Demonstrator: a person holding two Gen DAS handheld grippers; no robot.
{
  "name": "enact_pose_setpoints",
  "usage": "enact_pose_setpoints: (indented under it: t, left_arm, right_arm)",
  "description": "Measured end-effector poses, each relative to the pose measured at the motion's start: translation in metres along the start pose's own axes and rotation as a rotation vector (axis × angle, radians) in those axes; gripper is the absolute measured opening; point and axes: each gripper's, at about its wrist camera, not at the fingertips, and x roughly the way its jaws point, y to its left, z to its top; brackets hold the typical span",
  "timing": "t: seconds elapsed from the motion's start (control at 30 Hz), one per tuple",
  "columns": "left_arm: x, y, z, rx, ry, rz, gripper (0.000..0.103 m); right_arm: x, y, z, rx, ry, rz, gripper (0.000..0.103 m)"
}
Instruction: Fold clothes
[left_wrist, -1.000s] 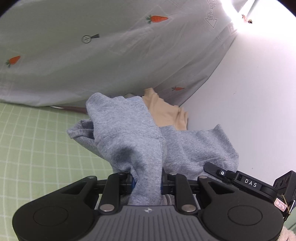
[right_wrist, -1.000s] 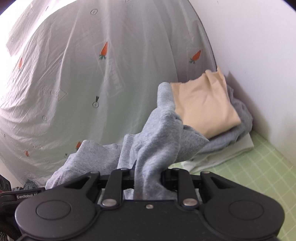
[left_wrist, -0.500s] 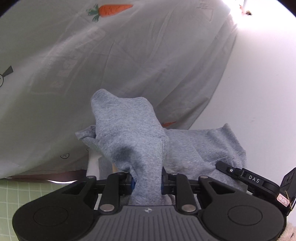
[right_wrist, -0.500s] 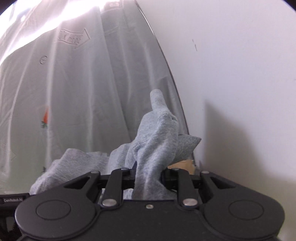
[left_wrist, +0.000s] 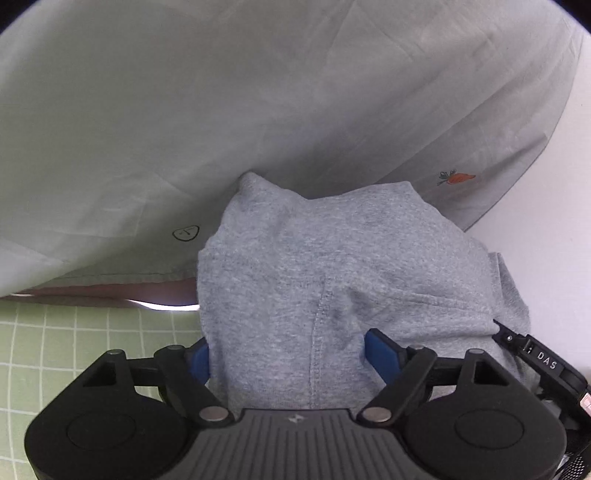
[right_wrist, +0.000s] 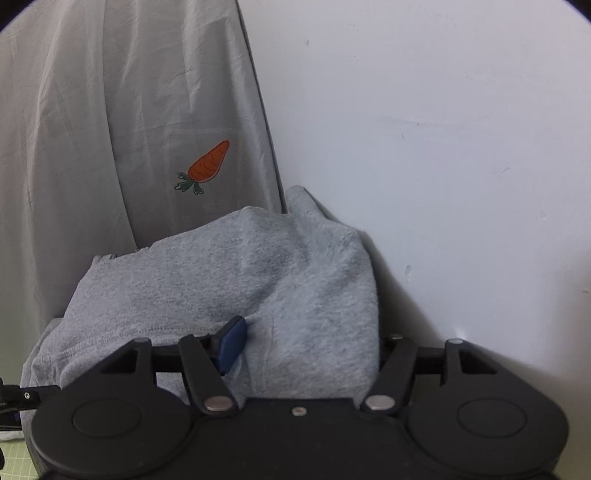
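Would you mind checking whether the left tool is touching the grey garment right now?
Touching. In the left wrist view the grey garment fills the open left tool, its cloth lying against both blue fingers.

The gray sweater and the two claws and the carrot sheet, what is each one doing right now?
Gray sweater: bunched up, draped over both claws, lying between their fingers.
Left claw: fingers spread wide, open, not pinching the sweater.
Right claw: open too; one blue finger pad shows, the other is hidden under cloth.
Carrot sheet: hanging behind the sweater, wrinkled.
Green grid mat: lying flat.
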Motion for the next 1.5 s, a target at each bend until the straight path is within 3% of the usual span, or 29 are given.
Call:
enact_pose_setpoints:
  t: [0.07,0.17,0.4,0.57,0.67,0.9,1.2,1.5]
  left_arm:
    - [-0.008,-0.005,0.002,0.029,-0.012,0.034,0.085]
    - [-0.031,-0.013,0.004,0.076,-0.08,0.1,0.097]
    - [-0.108,-0.046,0.006,0.139,-0.213,0.122,0.103]
    - [-0.172,-0.078,-0.021,0.135,-0.281,0.208,0.103]
    - [-0.212,-0.094,-0.049,0.178,-0.304,0.221,0.103]
    - [-0.264,-0.112,-0.121,0.194,-0.205,0.209,0.103]
    - [-0.301,-0.115,-0.2,0.246,-0.051,0.178,0.103]
    - [-0.313,-0.114,-0.225,0.277,-0.01,0.154,0.103]
  right_arm:
    - [-0.007,0.002,0.005,-0.043,-0.001,-0.011,0.069]
    - [-0.025,0.005,0.014,-0.099,-0.013,-0.028,0.08]
    - [-0.088,0.025,0.027,-0.141,-0.098,-0.018,0.102]
    - [-0.146,0.044,0.016,-0.167,-0.139,-0.059,0.103]
    - [-0.186,0.051,0.001,-0.159,-0.139,-0.091,0.103]
    - [-0.279,0.054,-0.039,-0.113,-0.039,-0.103,0.103]
    - [-0.344,0.058,-0.097,-0.089,0.055,-0.115,0.103]
    - [-0.379,0.065,-0.131,-0.081,0.125,-0.144,0.103]
